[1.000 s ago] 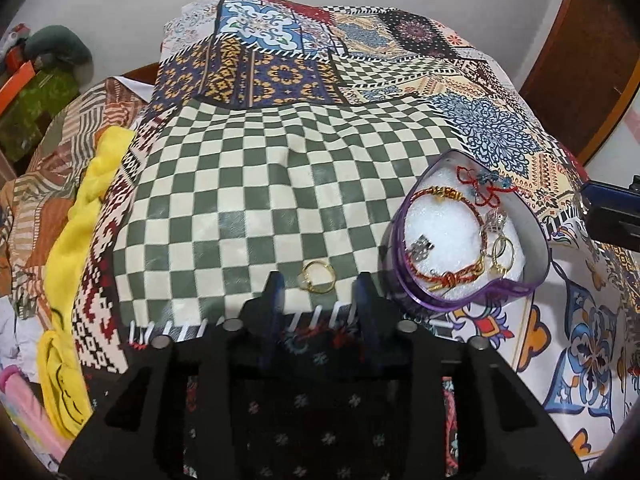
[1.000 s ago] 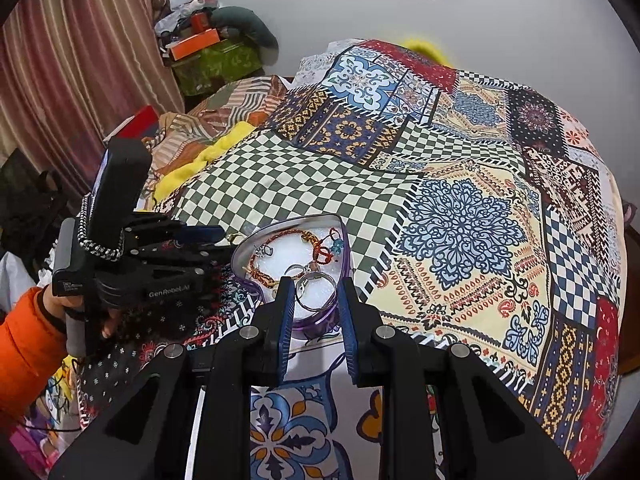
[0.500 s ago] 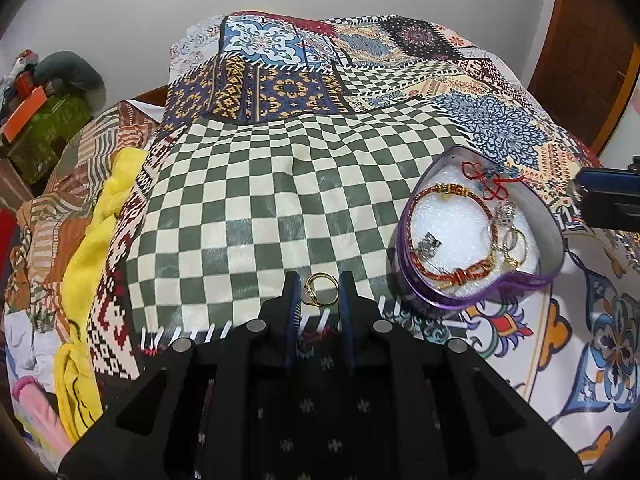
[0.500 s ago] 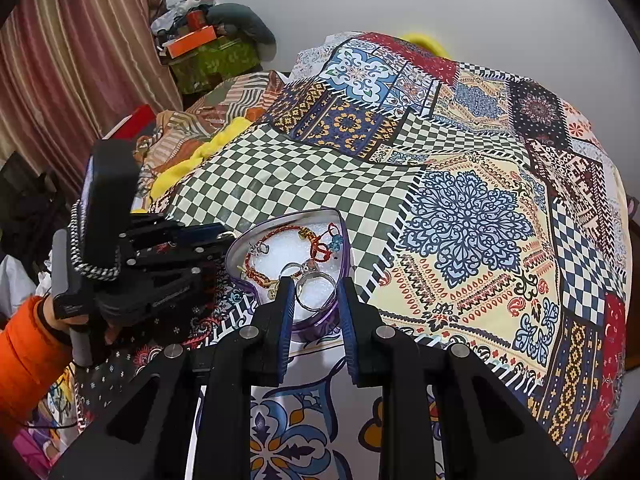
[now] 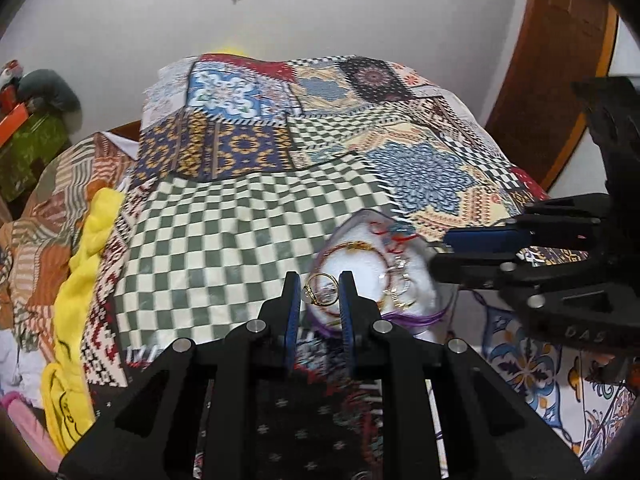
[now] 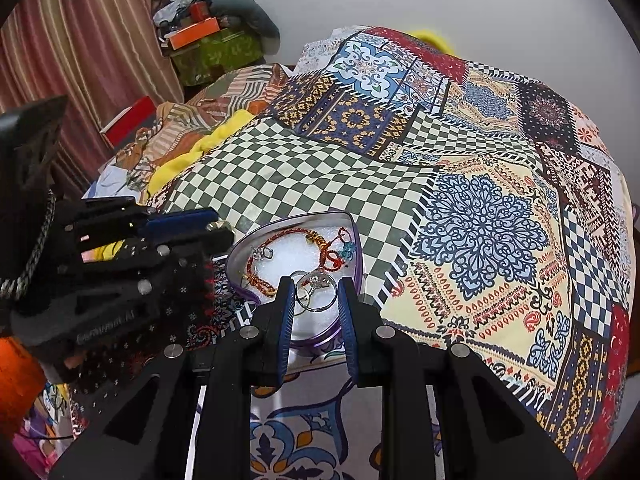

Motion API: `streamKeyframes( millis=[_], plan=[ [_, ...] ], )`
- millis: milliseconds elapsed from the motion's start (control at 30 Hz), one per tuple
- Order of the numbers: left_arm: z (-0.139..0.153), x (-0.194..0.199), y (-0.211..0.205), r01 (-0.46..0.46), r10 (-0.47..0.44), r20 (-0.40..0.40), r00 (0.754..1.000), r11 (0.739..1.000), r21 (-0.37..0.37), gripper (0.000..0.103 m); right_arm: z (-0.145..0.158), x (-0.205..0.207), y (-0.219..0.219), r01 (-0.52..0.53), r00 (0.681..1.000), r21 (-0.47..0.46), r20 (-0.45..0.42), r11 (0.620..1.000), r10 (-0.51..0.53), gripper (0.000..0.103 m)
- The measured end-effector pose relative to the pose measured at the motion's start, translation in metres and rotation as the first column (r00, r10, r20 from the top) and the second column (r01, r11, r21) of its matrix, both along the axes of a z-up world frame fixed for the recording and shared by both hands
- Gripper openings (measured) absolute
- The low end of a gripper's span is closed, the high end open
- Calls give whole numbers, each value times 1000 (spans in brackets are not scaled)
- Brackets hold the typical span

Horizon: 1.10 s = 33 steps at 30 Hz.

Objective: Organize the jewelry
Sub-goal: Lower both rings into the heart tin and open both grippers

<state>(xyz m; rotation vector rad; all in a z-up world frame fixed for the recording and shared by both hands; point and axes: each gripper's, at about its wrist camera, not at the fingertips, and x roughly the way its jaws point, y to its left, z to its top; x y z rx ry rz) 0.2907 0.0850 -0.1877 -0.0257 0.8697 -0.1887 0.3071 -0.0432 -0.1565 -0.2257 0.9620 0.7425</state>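
My left gripper (image 5: 320, 294) is shut on a small gold ring (image 5: 307, 294) and holds it in the air just left of the heart-shaped purple tray (image 5: 400, 318). The tray's white foam (image 6: 286, 258) carries a red-and-gold bracelet (image 6: 280, 236), a red cord piece and some rings. Over the tray's near edge, my right gripper (image 6: 315, 296) is shut on a silver ring (image 6: 316, 280). The left gripper (image 6: 218, 227) also shows in the right wrist view, beside the tray's left edge. The right gripper (image 5: 444, 240) reaches in from the right in the left wrist view.
All of this lies on a bed under a patchwork cover (image 6: 480, 232) with a green checked panel (image 5: 224, 240). Yellow cloth (image 5: 80, 264) and striped bedding bunch along the left edge. Boxes (image 6: 208, 48) stack by the curtain. An orange sleeve (image 6: 16, 380) holds the left gripper.
The left gripper shut on the gold ring that lay on the checked panel, lifted it and carried it right toward the tray. The right gripper kept still with its silver ring.
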Motion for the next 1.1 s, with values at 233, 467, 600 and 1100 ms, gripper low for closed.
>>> streamKeyframes(
  millis=[233,467,600,1100],
  plan=[
    [-12,12,-11,28,-29,-50,998,999,-25,18,-3,10,-3,16,999,27,-37,1000,-15,20],
    [-16,17,-11,19,-20,-59,998,999,-28,18,-7,12,-1,14,998,34,-54,999,-12,20],
    [-14,15,-10,16,-18,-61,998,1000,-20,18,-6,10,0,8,999,25,-46,1000,-6,20],
    [50,-30,7,-65,67,60,996,997,-38,20,41,-19,-7,24,994,20,109,1000,-26,35]
  ],
)
